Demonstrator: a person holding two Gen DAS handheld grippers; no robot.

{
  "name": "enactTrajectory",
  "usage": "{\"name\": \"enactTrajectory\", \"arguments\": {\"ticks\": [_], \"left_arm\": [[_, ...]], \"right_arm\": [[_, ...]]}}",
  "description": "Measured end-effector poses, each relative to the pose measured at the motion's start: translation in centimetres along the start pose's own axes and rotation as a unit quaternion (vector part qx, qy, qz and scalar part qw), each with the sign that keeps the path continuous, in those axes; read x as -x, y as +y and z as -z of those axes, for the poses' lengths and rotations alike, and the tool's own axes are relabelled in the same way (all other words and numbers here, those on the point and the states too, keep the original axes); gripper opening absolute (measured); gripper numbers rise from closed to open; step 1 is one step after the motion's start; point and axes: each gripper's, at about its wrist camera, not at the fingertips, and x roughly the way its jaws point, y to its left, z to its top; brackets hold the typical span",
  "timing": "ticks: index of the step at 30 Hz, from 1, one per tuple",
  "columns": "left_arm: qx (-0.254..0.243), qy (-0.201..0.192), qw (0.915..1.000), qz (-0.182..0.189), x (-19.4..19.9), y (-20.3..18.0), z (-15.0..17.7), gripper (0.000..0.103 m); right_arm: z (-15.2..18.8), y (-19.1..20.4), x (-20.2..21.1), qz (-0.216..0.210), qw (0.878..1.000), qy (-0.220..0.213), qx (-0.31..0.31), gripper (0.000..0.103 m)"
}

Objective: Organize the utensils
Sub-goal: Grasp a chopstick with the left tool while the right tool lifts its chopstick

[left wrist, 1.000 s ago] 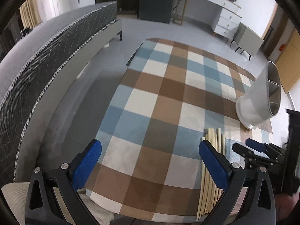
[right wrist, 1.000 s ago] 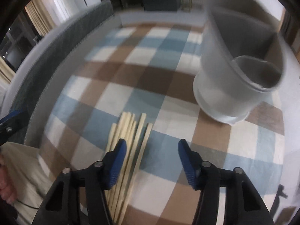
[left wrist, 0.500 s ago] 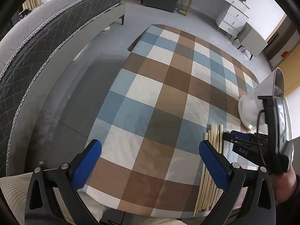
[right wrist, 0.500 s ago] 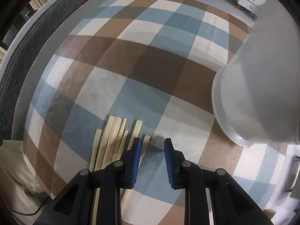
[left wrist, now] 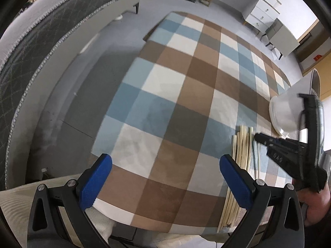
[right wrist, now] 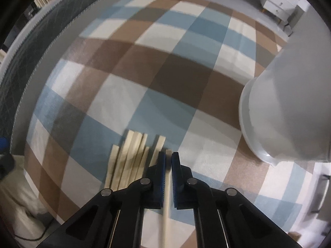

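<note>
A single pale wooden chopstick (right wrist: 166, 206), rightmost of the bundle (right wrist: 132, 159) at six o'clock on the checked tablecloth (right wrist: 165, 72), was pinched by the fully closed right gripper (right wrist: 168, 161) while the left gripper (left wrist: 165, 177) was held wide open and empty; a straight lift toward the white plastic utensil holder (right wrist: 289, 113) at three o'clock was judged best.

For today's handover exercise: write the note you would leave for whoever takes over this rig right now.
Right gripper: jaws shut on one chopstick, the rightmost of the pile.
Left gripper: jaws open, empty, above the checked cloth.
Remaining chopsticks lie side by side on the cloth; the white holder stands to their right.
Done: one chopstick gripped, not yet lifted clear.
Left: move it into the holder, then the rest.
</note>
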Motion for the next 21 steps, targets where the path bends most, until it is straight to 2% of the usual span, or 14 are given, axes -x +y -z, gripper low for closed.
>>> {"name": "enactTrajectory", "arguments": {"ticks": [5,8,10,15,21], "left_arm": [[-0.011,0.008,0.9999,0.007,-0.8,-1.0,0.3,0.101],[-0.031,0.011,0.9994,0.009,-1.3,-2.4,0.7,0.101],[-0.052,0.01,0.9986,0.005,-1.6,-3.5,0.9,0.101],[-0.088,0.017,0.9959,-0.011,-3.2,-6.1,1.4,0.101],[-0.11,0.028,0.9927,-0.041,-5.3,-7.8,1.6,0.101]], "right_arm": [[1.2,-1.6,3.4,-0.031,0.996,-0.067,-0.043,0.005],[2.7,-3.5,5.5,-0.066,0.987,-0.118,-0.084,0.005],[3.6,-4.8,6.9,-0.087,0.978,-0.153,-0.111,0.005],[6.8,-7.6,9.3,-0.142,0.947,-0.23,-0.176,0.005],[8.0,-10.4,10.5,-0.167,0.921,-0.276,-0.219,0.005]]}}
